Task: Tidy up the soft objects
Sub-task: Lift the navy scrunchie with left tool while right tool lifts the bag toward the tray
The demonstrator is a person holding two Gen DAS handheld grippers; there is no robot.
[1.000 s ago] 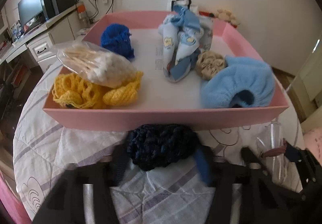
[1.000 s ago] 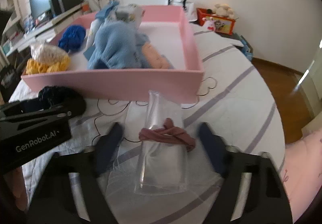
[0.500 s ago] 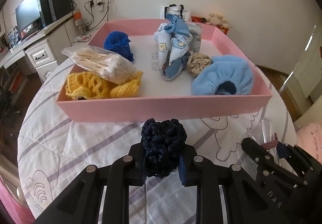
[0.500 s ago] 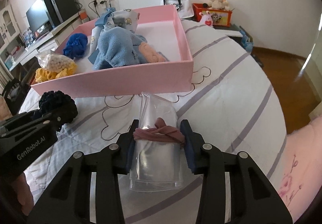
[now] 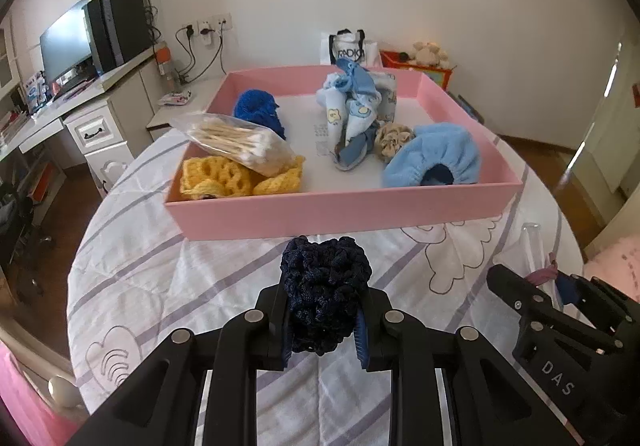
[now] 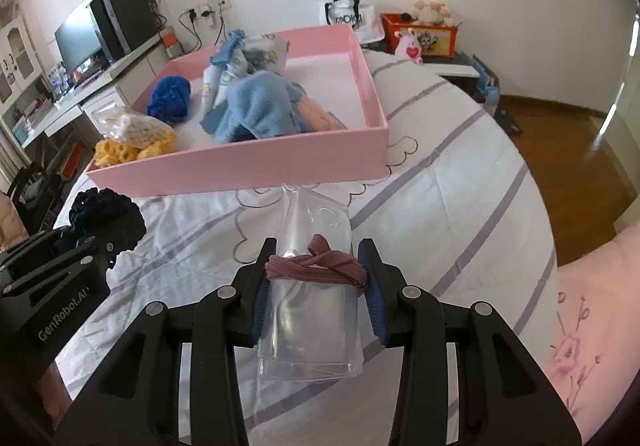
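- We find the left gripper (image 5: pixel 322 330) closed on a navy crochet scrunchie (image 5: pixel 323 290), held betw. its fingers, clear of the bedsheet (image 5: pixel 160 278).
- Right gripper (image 6: pixel 316 286) clamped on a clear plastic bag (image 6: pixel 312 318) w/ a mauve hair band (image 6: pixel 316 266) around it, betw. the fingers.
- Pink tray (image 5: pixel 344 209) lies ahead of both fingertips, holding yellow, blue & pale-blue soft items.

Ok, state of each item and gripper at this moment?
left gripper: shut on navy scrunchie, outside the tray
right gripper: shut on clear bag, mauve hair tie wrapped around it
pink tray: open, partly filled
cotton swab bag: lying on yellow knit item
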